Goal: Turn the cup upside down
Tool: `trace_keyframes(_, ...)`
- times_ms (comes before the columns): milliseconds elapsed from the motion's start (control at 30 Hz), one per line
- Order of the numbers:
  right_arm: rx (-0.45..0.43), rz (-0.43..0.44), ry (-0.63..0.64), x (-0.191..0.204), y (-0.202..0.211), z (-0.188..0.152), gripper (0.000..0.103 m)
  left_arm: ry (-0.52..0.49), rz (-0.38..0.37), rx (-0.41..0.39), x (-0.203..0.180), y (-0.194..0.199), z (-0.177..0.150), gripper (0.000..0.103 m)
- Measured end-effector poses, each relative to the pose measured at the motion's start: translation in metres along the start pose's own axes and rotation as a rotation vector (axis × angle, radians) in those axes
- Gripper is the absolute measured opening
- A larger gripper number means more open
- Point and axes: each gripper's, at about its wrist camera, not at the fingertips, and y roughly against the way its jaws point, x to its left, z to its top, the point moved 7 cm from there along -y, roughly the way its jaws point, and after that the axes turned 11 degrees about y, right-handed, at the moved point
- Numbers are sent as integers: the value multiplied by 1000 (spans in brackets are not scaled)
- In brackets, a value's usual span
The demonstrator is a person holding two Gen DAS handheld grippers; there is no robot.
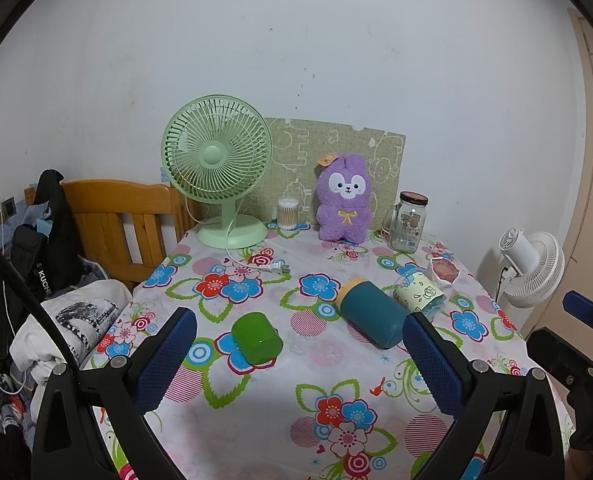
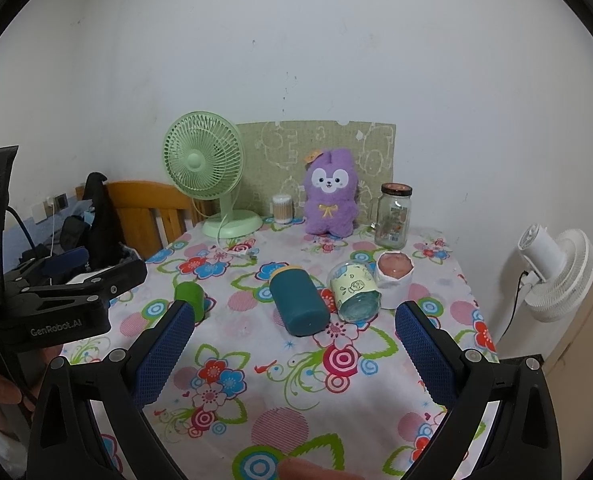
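A green cup [image 1: 257,337] lies on its side on the flowered tablecloth [image 1: 296,400], left of centre; it also shows in the right wrist view [image 2: 190,295], partly behind a finger. A teal cup [image 1: 370,314] with a yellow rim lies on its side at centre, and shows in the right wrist view [image 2: 298,302]. A clear cup with a pale label [image 1: 420,294] lies on its side beside it [image 2: 354,292]. My left gripper [image 1: 299,348] is open and empty, above the table's near part. My right gripper [image 2: 294,344] is open and empty, just short of the teal cup.
At the back stand a green fan [image 1: 220,172], a purple plush [image 1: 344,202], a cotton-swab tub [image 1: 288,213], and a glass jar [image 1: 410,222]. A pink-filled white cup [image 2: 394,270] stands at right. A wooden bed frame [image 1: 116,220] is at left, a white fan [image 2: 556,272] at right.
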Motion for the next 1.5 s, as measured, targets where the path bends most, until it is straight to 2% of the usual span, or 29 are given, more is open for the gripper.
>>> trace_keyframes(1200, 22, 16, 31, -1, -6, 2, 101, 3, 6, 11, 6, -4, -9, 103)
trace_keyframes(1367, 42, 37, 48, -2, -17, 5, 101, -9, 6, 20, 6, -7, -10, 103)
trace_keyframes(1500, 79, 79, 71, -5, -40, 6, 101, -29, -3, 59, 8, -19, -10, 103)
